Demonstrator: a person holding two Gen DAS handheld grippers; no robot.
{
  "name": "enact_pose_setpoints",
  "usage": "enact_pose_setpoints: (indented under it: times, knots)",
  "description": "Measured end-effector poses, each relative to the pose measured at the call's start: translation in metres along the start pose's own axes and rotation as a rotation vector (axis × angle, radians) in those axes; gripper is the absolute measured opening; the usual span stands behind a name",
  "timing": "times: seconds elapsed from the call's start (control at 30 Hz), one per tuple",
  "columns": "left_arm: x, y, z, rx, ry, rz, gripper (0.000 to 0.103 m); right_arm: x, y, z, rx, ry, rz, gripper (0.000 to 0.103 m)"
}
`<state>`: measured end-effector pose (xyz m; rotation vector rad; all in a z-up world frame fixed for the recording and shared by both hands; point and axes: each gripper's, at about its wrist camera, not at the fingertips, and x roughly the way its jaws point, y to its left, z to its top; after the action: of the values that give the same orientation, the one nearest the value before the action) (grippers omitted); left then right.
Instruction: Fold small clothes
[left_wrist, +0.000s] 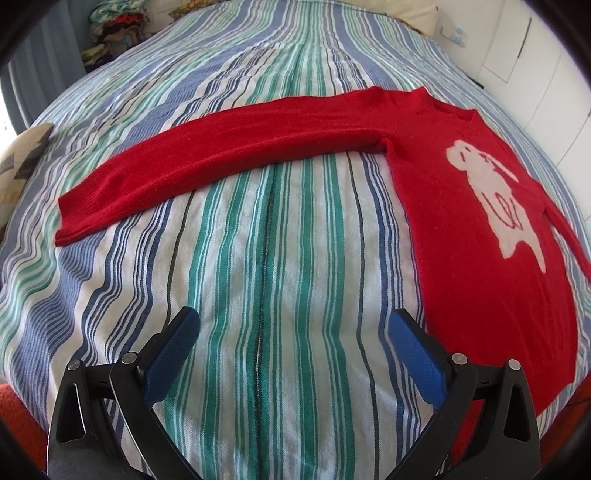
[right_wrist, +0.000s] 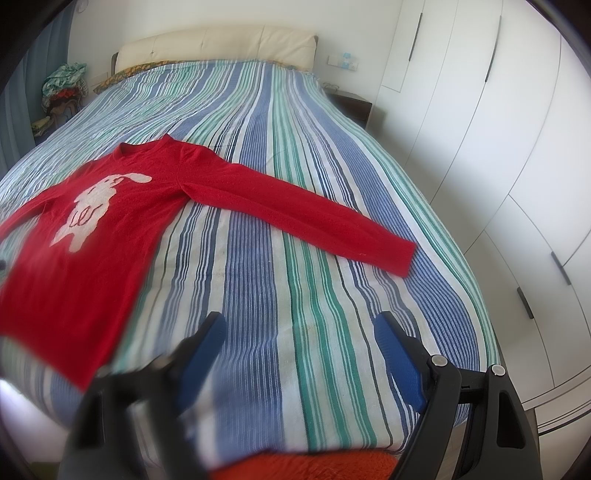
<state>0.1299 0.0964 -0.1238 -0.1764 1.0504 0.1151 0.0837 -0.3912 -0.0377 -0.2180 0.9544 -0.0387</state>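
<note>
A small red sweater (left_wrist: 461, 236) with a white rabbit figure lies flat on the striped bedspread (left_wrist: 258, 258), front up. In the left wrist view one sleeve (left_wrist: 221, 166) stretches out straight to the left. In the right wrist view the sweater (right_wrist: 81, 229) lies at the left and its other sleeve (right_wrist: 314, 218) stretches right. My left gripper (left_wrist: 293, 332) is open and empty above the bedspread, left of the sweater's hem. My right gripper (right_wrist: 299, 332) is open and empty above the bedspread, right of the hem and below the sleeve.
White wardrobe doors (right_wrist: 498, 147) stand along the bed's right side. A padded headboard (right_wrist: 221, 44) and a dark nightstand (right_wrist: 351, 103) are at the far end. A pile of clothes (right_wrist: 62, 88) sits at the far left. A patterned cushion (left_wrist: 22, 158) lies at the bed's left edge.
</note>
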Motion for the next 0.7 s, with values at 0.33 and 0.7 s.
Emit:
enact_pose_setpoints:
  times: [0.33,0.7]
  knots:
    - [-0.019,-0.016,-0.016,0.006,0.018,-0.051,0.102,0.001,0.001,-0.001,-0.003,0.006,0.0,0.082]
    - [-0.019,-0.015,-0.016,0.0,0.018,-0.042,0.102,0.001,0.002,-0.002,-0.002,0.006,-0.002,0.082]
